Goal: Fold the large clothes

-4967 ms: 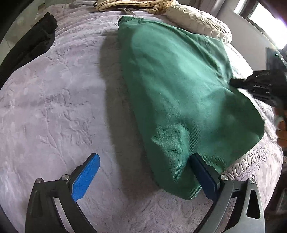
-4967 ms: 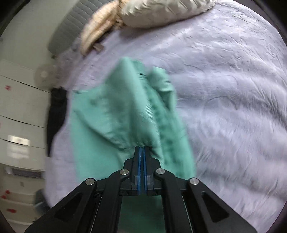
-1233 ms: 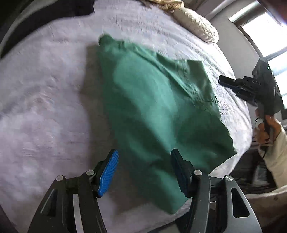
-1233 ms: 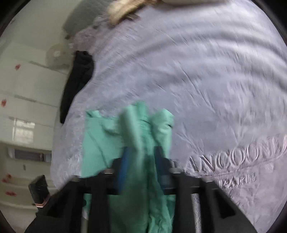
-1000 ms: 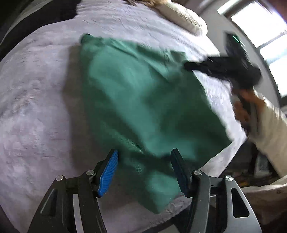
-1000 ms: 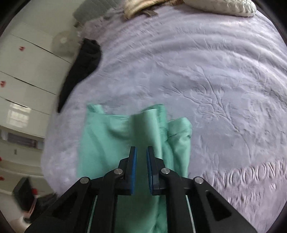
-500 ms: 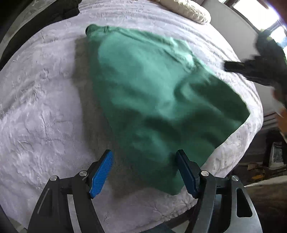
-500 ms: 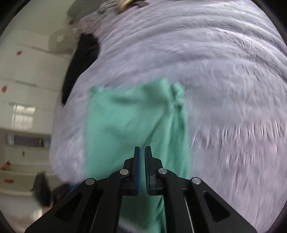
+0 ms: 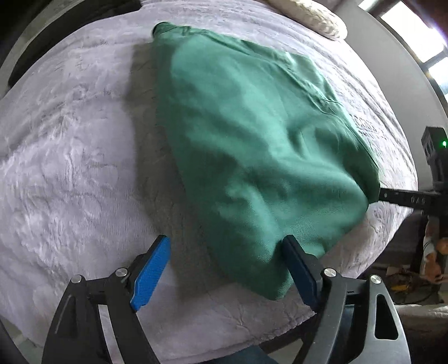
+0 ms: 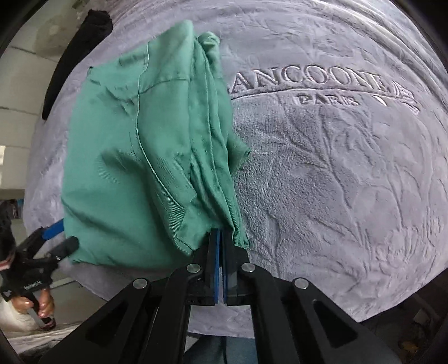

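Green garment [image 9: 252, 145] slid bedward across embossed blanket [image 10: 322, 168].

The bed [image 9: 70, 173] carries a pale grey plush blanket [image 10: 322, 173] embossed with leaf patterns and raised lettering. A green garment [image 9: 252, 145] lies on the blanket, reaching the near edge. A cream pillow [image 9: 310, 14] rests at the far end. A black garment [image 10: 75, 53] lies along the far-left edge.

1. We take this for a bedroom in a home: a bed [image 9: 70, 168] under a plush lilac blanket [image 10: 336, 182] embossed with leaves fills both views.
2. We see a quilted pillow [image 9: 313, 14] at its far end.
3. A window [image 9: 420, 36] lights the wall beside it.
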The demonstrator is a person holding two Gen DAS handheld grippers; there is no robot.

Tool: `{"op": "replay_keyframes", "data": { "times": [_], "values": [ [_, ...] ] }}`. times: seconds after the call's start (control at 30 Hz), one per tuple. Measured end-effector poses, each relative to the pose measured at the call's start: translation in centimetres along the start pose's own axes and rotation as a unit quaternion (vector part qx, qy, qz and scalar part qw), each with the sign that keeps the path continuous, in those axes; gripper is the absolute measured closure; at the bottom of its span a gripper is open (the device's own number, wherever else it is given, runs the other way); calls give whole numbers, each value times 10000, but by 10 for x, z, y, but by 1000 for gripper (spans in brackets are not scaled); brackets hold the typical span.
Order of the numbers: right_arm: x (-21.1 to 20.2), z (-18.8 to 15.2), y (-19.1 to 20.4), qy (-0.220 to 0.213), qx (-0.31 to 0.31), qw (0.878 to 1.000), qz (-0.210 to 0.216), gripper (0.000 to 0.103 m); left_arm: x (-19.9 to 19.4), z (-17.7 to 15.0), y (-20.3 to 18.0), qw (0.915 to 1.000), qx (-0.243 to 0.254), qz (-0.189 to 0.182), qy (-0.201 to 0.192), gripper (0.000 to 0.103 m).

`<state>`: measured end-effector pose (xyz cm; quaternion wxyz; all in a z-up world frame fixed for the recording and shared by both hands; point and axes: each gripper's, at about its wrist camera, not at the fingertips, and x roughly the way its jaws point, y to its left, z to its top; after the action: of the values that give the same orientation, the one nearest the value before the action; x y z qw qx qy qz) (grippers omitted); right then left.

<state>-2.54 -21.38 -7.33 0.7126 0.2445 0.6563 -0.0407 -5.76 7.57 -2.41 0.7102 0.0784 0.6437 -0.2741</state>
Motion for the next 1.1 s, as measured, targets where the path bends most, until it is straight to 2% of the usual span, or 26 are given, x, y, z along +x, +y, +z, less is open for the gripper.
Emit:
{"op": "replay_keyframes", "data": {
  "times": [0.13, 0.27, 0.63, 0.67, 0.7, 0.73, 0.8, 0.9, 0.97, 1.0, 1.03, 1.07, 1.1],
  "values": [
    [11, 12, 6, 190, -156, 9997, 64, 103, -4, -6, -5, 9993, -263, 277, -24, 20],
    [16, 20, 0, 357, -118, 9986, 361, 103, -6, -11, -9, 9975, -483, 525, -6, 20],
    [2, 16, -24, 527, 36, 9968, 593, 103, -12, -13, -18, 9940, -610, 901, 127, 20],
    [1, 16, -26, 530, 64, 9968, 600, 103, -15, -11, -18, 9936, -596, 948, 128, 20],
    [-2, 15, -27, 537, 117, 9967, 604, 103, -16, -10, -17, 9932, -589, 997, 125, 5],
    [-6, 14, -28, 524, 155, 9967, 606, 103, -19, -10, -18, 9922, -577, 1103, 113, 0],
    [-15, 13, -27, 476, 176, 9970, 592, 100, -25, -9, -19, 9910, -543, 1226, 44, 0],
    [-32, 11, -23, 356, 131, 9985, 383, 99, -33, -7, -16, 9896, -613, 1297, 48, 0],
    [-47, 13, -14, 193, -7, 9996, 227, 99, -36, -6, -15, 9867, -680, 1473, 37, 0],
    [-51, 15, -9, 148, -50, 9997, 189, 96, -39, -4, -16, 9855, -708, 1543, 8, 0],
    [-56, 17, -4, 79, -109, 9998, 114, 72, -44, -2, -16, 9837, -750, 1634, -53, 0],
    [-63, 20, 4, -15, -197, 9998, -29, 20, -47, -1, -16, 9823, -781, 1701, -103, 0],
    [-66, 21, 8, -84, -238, 9996, -81, 1, -50, 1, -15, 9807, -811, 1771, -131, 0]
  ]
}}
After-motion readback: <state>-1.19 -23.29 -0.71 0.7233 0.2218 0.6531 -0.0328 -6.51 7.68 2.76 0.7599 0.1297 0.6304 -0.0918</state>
